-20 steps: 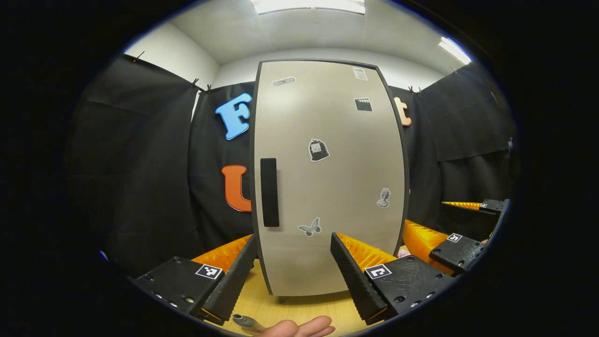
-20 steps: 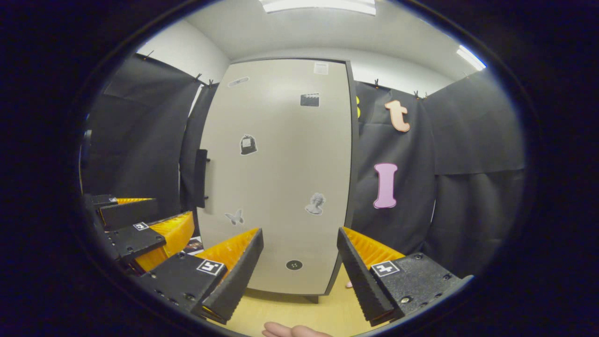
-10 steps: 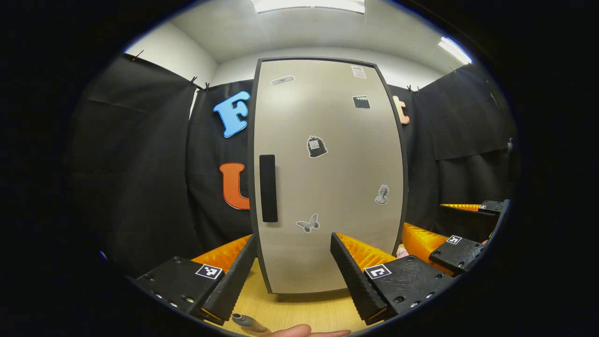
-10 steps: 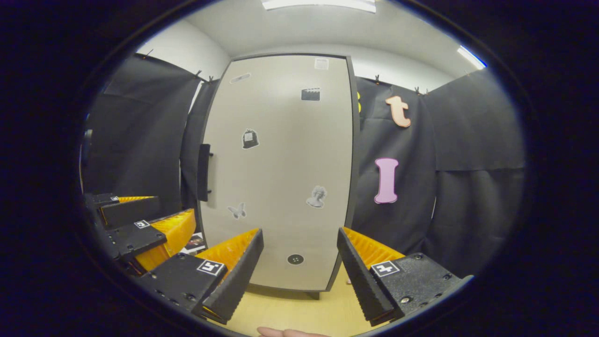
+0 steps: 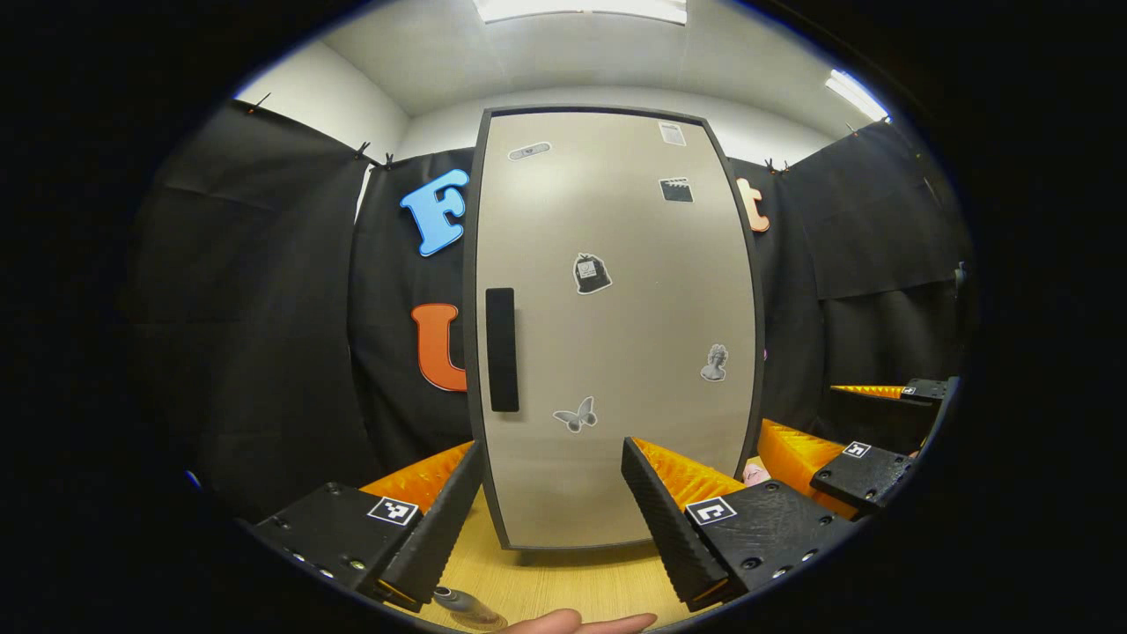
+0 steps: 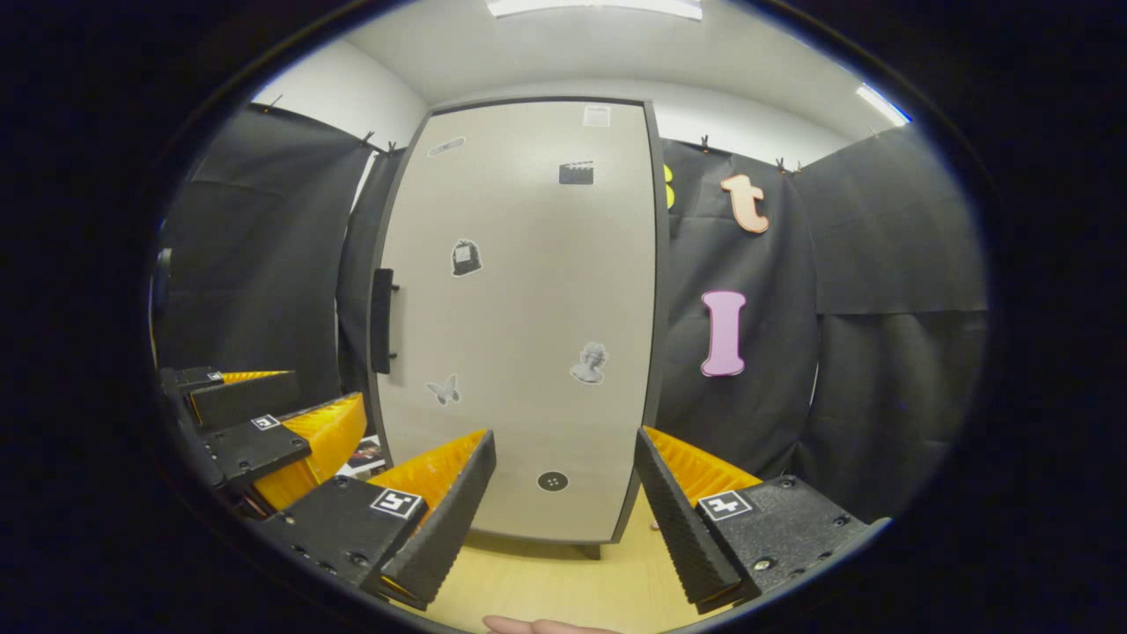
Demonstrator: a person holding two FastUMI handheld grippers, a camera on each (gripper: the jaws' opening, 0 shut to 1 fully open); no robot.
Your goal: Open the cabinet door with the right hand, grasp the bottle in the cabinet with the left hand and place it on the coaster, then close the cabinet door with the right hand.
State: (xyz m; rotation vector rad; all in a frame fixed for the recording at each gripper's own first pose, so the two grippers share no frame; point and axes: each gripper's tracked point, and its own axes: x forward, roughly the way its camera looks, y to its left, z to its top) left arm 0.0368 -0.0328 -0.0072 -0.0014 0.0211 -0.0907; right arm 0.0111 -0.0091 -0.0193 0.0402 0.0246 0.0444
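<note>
In the left gripper view, the left gripper (image 5: 552, 493) has its two fingers spread wide with nothing between them but the lower part of the door beyond; they touch nothing. In the right gripper view, the right gripper (image 6: 563, 489) is likewise spread wide and empty, its two fingers framing the bottom of the same door.

Ahead of both pairs of jaws stands one tall beige cabinet door with a dark frame (image 5: 616, 335), closed and upright on the light wooden tabletop (image 5: 563, 581). One black vertical bar handle (image 5: 501, 349) sits on the door up and to the left of the left gripper's jaws; in the right gripper view it lies further left and is seen edge-on, standing proud of the door. Small grey stickers dot the door: six can be counted in the left gripper view, and seven in the right gripper view, which adds one round dark button sticker (image 6: 552, 481) low between the jaws.

The left gripper view alone shows one small clear object with a dark cap (image 5: 467, 606) lying on the table just below its left finger; what it is cannot be told. A fingertip (image 5: 585, 623) shows at the bottom edge of each view. Each view also shows the other gripper off to its side, jaws apart. The bottle and coaster cannot be seen; the cabinet is shut.
</note>
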